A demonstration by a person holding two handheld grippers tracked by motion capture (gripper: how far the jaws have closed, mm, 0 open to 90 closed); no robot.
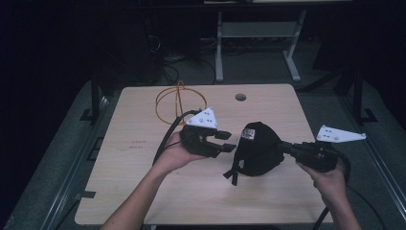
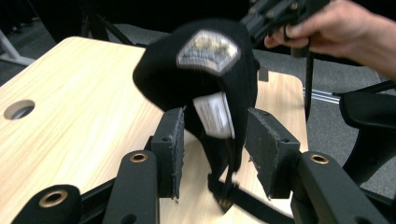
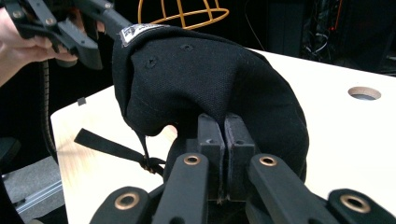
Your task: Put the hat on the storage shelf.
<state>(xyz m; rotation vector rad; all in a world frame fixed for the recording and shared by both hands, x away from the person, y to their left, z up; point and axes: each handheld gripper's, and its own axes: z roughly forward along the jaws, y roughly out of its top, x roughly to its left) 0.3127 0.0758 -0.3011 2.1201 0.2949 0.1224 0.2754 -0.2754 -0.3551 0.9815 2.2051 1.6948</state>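
A black cap with a white-edged patch on its front hangs just above the wooden table. My right gripper comes in from the right and is shut on the cap's fabric; in the right gripper view its pads pinch the cloth. My left gripper stands open just left of the cap. In the left gripper view the cap's white inner label and its strap hang between the open pads without being pressed.
A yellow wire basket stands at the back left of the table. A round cable hole lies near the far edge. The cap's strap dangles toward the table. A desk frame stands on the floor beyond.
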